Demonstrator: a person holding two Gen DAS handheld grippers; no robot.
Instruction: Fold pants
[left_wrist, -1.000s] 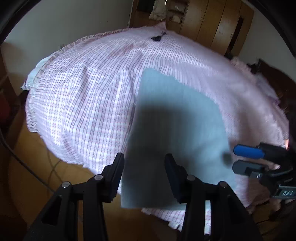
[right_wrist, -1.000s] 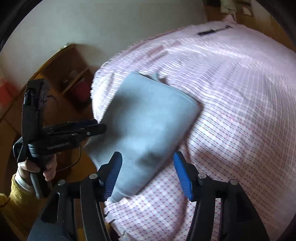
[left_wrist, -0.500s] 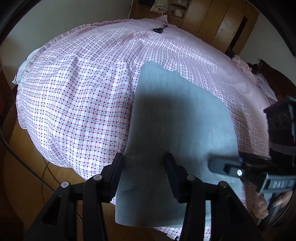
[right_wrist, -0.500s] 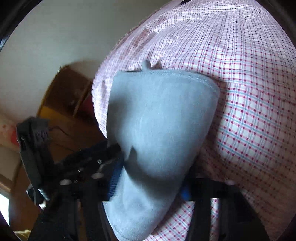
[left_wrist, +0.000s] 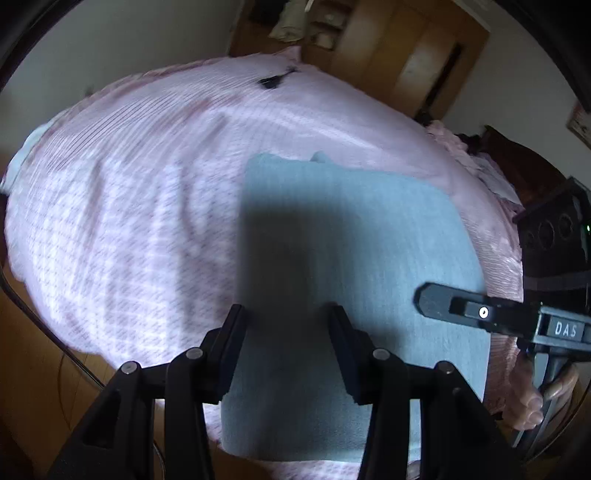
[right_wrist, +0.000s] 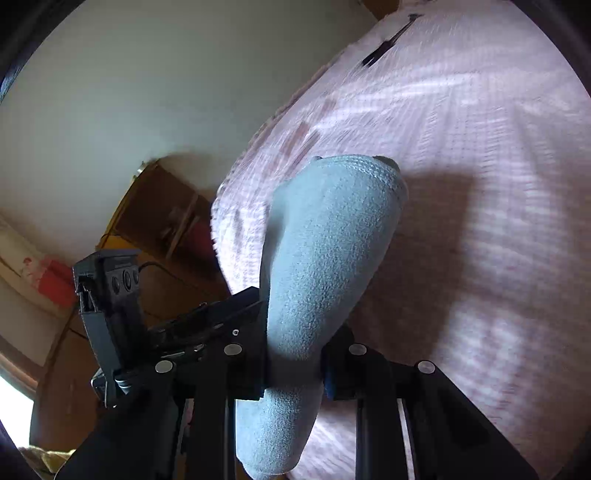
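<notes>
While the left wrist view is showing the grey pants (left_wrist: 354, 236) lying flat on the pink checked bedspread (left_wrist: 122, 236), the left gripper (left_wrist: 286, 350) is hovering with its jaws apart over the near hem, gripping nothing. Their long axis is running straight ahead from those jaws. Off to the right, the right gripper (left_wrist: 436, 301) is reaching in over the pants' near right edge (white letters "DAS" are readable on its body).

Turning to the right wrist view, the right gripper (right_wrist: 293, 373) is sitting clamped on the near edge of the pants (right_wrist: 325, 258), the cloth bulging forward between its jaws. So the right side looks ready to lift; the left gripper (right_wrist: 251, 302), just to the left, is touching or nearly touching the cloth's edge.
</notes>
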